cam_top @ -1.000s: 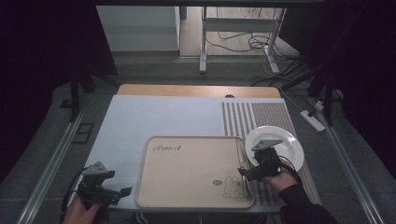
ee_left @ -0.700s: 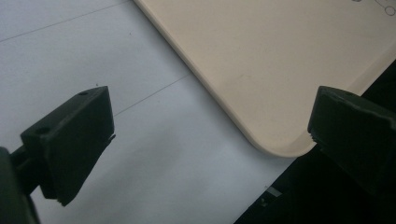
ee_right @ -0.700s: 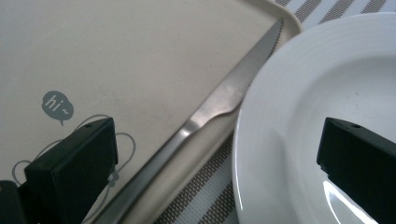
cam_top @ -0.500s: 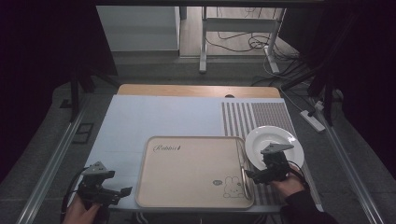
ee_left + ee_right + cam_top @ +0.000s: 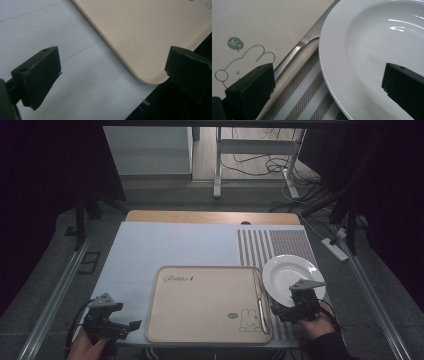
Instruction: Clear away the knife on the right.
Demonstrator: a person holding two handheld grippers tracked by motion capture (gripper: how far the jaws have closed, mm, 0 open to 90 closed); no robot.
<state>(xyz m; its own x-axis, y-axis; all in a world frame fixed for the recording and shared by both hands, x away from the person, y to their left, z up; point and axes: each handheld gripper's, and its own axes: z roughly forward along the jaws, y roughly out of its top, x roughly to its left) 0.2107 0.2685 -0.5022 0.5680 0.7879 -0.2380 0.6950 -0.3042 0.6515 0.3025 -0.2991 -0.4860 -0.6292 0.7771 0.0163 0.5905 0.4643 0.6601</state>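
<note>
A beige tray [image 5: 207,302] with a rabbit drawing lies at the table's near middle. A metal utensil handle [image 5: 260,297] rests along its right rim. A white plate [image 5: 287,272] sits on the striped mat just right of the tray. My right gripper [image 5: 291,303] stands open at the plate's near edge; in the right gripper view [image 5: 327,92] the plate's rim [image 5: 374,50] and the utensil handle [image 5: 294,53] lie between the jaws, untouched. My left gripper [image 5: 131,326] stands open by the tray's near left corner [image 5: 140,32], holding nothing.
A pale blue mat [image 5: 170,245] covers most of the table, with a grey striped mat [image 5: 272,245] on the right. The table's near edge is right beside both grippers. Cables and a power strip [image 5: 332,247] lie on the floor beyond the table.
My right gripper has shifted slightly right and toward the near edge, along the plate's near rim. The left gripper has stayed put.
</note>
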